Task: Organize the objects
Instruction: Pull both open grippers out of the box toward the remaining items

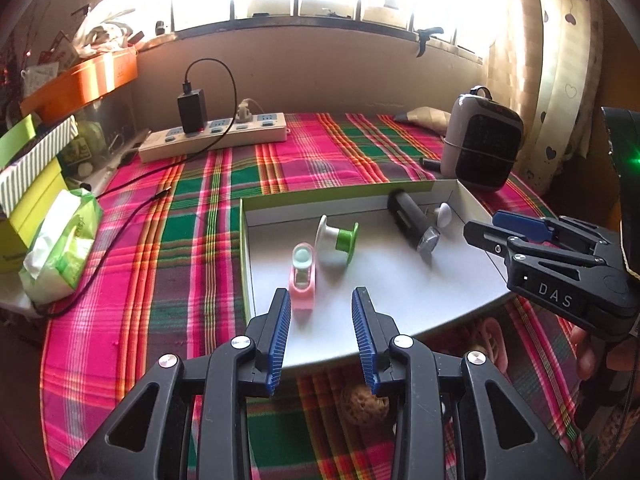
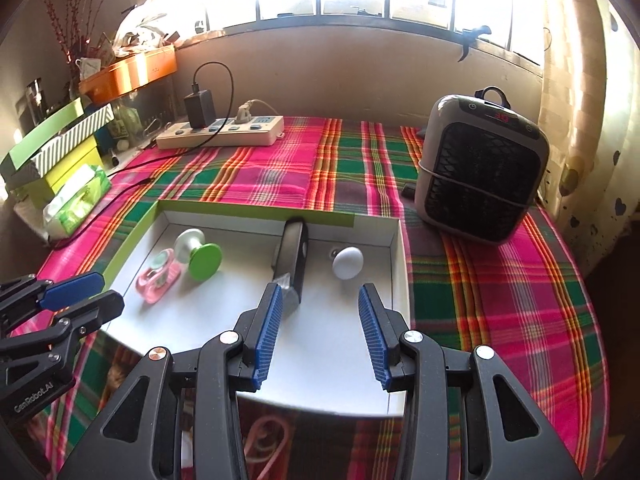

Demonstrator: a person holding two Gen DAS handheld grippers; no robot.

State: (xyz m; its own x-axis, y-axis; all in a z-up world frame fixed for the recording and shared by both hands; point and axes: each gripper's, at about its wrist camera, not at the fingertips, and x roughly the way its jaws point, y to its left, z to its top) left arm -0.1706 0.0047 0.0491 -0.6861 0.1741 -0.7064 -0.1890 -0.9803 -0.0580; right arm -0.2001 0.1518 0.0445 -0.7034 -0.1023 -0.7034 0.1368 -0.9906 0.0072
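Observation:
A shallow white box [image 1: 400, 280] with green sides lies on the plaid table; it also shows in the right wrist view [image 2: 332, 344]. In it lie a pink tape dispenser [image 1: 303, 280] [image 2: 157, 280], a white-and-green spool [image 1: 335, 240] [image 2: 199, 254], a black cylinder tool [image 1: 412, 224] [image 2: 291, 256] and a small white knob [image 1: 443, 216] [image 2: 348, 263]. My left gripper [image 1: 322, 338] is open and empty over the box's near left corner, just short of the dispenser. My right gripper [image 2: 320, 336] is open and empty over the box's near edge, by the black tool's end; it also shows in the left wrist view [image 1: 496, 236].
A grey heater [image 2: 480, 176] stands at the right back. A power strip [image 2: 220, 132] with a black charger and cable lies at the back. A tissue pack [image 1: 60, 248] and stacked boxes [image 1: 32, 168] sit at the left. The table edge runs near me.

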